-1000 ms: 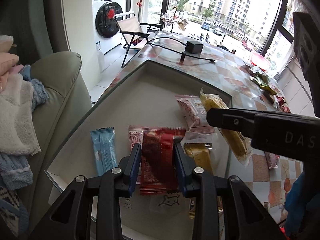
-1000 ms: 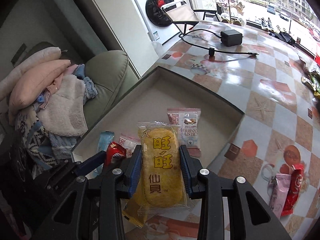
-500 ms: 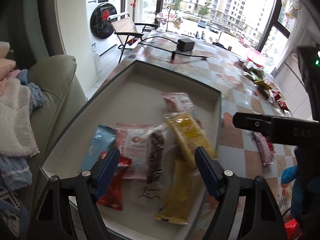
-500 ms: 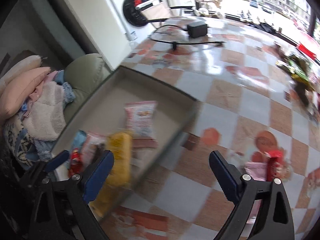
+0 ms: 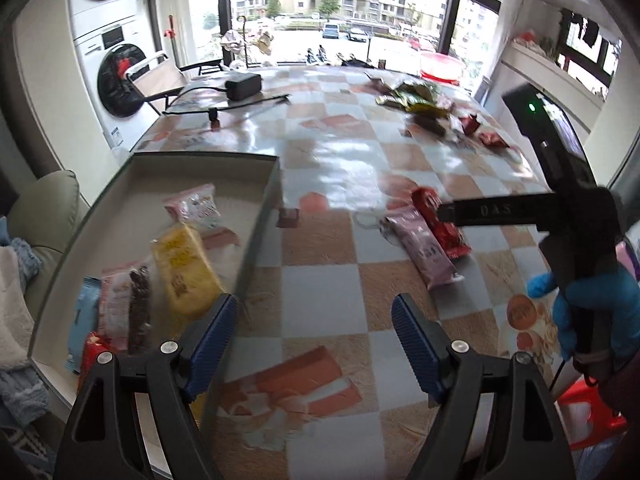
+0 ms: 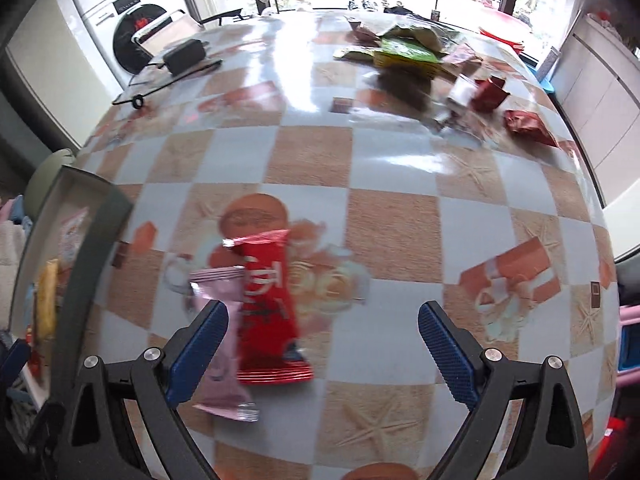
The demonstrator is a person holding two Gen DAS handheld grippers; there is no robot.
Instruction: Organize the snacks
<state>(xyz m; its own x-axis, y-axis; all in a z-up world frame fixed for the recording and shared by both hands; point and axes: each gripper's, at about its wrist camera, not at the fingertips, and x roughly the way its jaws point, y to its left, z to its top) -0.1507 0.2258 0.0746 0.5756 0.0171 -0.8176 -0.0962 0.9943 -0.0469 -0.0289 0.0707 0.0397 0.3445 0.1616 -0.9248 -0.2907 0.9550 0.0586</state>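
- Your right gripper [image 6: 322, 344] stands wide apart with nothing between the pads. Its jaws have just been opening, and the frames show them empty.
- Your left gripper [image 5: 314, 336] is likewise spread and empty, over bare checkered table [image 5: 320, 280] just beside the box's near wall. Its jaws have also just been opening.
- The box [image 5: 256, 216] already holds several packets, the yellow rice-cracker packet [image 5: 182, 268] among them, lying flat on its floor.
- The likely next targets are the red packet [image 6: 268, 312] and the pink packet [image 6: 220, 344], which lie side by side and touching on the table, outside the box.
- The key relation is that both packets sit left of centre in the right wrist view. The red one lies partly inside the jaw span, and the pink one runs under the left finger.
- The long axis of each packet runs roughly along your pointing direction, near end toward you. The jaws would therefore close across the narrow width, which suits a grip.
- In the left wrist view the same pair [image 5: 424, 248] lies ahead and to the right, well apart from the left gripper, and the right tool [image 5: 576, 232] is already above it. I judge the right hand to be nearer.
- My suggestion is to shift the right gripper a little left to centre on one packet. The touching neighbour may get dragged along.
- A further pile of snacks [image 6: 404, 52] lies at the far end, well apart.
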